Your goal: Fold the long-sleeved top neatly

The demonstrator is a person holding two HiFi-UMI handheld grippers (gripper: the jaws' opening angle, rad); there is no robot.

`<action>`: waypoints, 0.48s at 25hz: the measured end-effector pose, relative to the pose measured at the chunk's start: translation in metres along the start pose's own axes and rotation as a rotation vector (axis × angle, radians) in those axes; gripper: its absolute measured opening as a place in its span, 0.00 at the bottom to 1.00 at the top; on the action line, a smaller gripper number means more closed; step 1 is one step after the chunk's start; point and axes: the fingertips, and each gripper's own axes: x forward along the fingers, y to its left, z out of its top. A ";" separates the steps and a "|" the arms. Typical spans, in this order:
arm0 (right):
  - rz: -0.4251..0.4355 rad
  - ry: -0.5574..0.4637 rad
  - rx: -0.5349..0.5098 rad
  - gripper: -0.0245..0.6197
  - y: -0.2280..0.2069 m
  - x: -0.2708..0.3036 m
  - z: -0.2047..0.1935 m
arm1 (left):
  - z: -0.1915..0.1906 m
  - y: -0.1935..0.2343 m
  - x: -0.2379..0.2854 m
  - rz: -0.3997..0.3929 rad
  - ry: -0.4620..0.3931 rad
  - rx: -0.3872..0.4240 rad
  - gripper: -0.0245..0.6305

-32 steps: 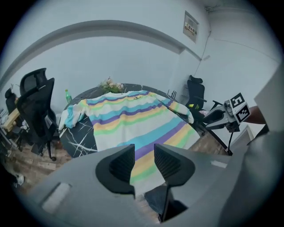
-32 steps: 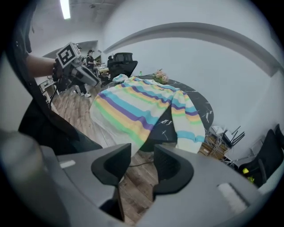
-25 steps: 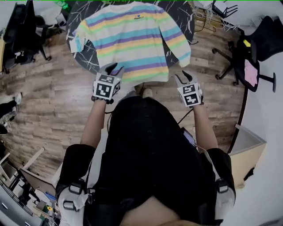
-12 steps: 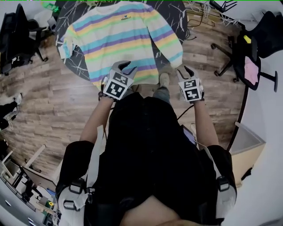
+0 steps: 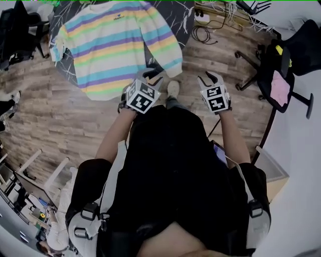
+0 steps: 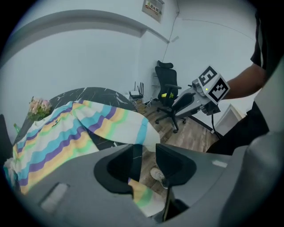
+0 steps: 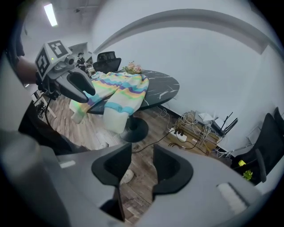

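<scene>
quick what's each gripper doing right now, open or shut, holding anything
left gripper: open, jaws just opened wider, nothing between them
right gripper: open, empty

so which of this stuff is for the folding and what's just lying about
For the job:
top
table under it

Lying about:
chair
cables
flowers
</scene>
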 end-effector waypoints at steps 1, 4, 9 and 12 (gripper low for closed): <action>0.007 0.002 -0.004 0.28 -0.004 -0.001 -0.003 | 0.005 -0.005 0.004 0.009 0.001 0.031 0.29; 0.028 -0.001 -0.017 0.28 -0.010 -0.003 -0.008 | 0.015 -0.018 0.021 0.019 0.017 0.111 0.33; 0.051 0.010 0.010 0.28 -0.020 -0.012 -0.029 | 0.023 -0.044 0.049 -0.014 0.067 0.223 0.35; 0.036 0.011 0.044 0.28 -0.033 -0.016 -0.041 | 0.018 -0.048 0.068 -0.002 0.130 0.284 0.41</action>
